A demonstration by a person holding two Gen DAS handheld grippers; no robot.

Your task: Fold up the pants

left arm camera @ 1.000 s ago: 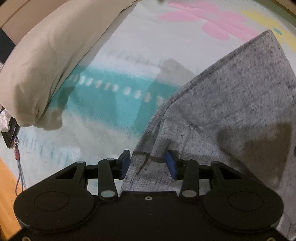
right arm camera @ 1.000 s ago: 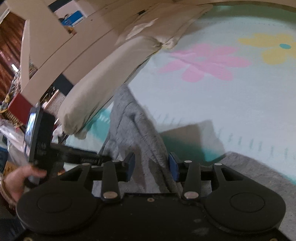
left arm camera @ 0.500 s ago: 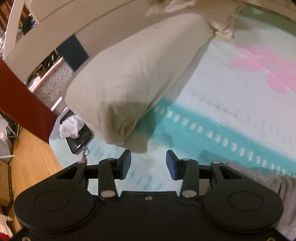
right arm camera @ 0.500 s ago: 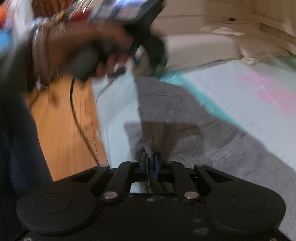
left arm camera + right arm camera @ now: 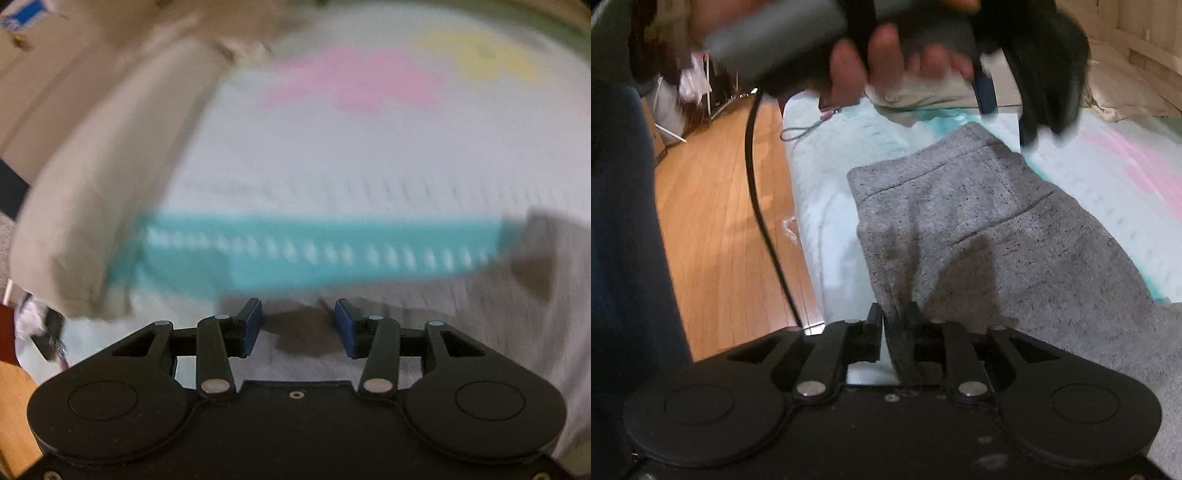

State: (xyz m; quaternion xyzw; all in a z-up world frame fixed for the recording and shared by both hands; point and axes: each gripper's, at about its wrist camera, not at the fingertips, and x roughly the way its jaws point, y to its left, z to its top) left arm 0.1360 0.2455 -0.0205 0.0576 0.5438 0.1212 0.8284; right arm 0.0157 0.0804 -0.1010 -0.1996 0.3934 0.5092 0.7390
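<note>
Grey speckled pants (image 5: 979, 229) lie on a pastel flower blanket (image 5: 351, 166), their hemmed end towards the bed's edge. My right gripper (image 5: 893, 323) has a raised fold of the pants' near edge between its fingers; its jaws are opening and the fold still fills the narrow gap. The left view is blurred. There my left gripper (image 5: 298, 325) hovers over the pants (image 5: 480, 314) with its jaws wide and opening, nothing between them. In the right wrist view the left gripper (image 5: 1045, 74) and the person's hand (image 5: 886, 55) holding it hang above the pants' far end.
A beige pillow (image 5: 92, 184) lies along the blanket's left side. A phone (image 5: 48, 332) sits at the bed's corner. Left of the bed is wooden floor (image 5: 720, 221), and a black cable (image 5: 764, 221) hangs over it. A dark sleeve fills the right view's left edge.
The left view swung from the pillow back over the blanket and the pants' edge. The right gripper's jaws, tight on the fold half a second ago, stand a little wider.
</note>
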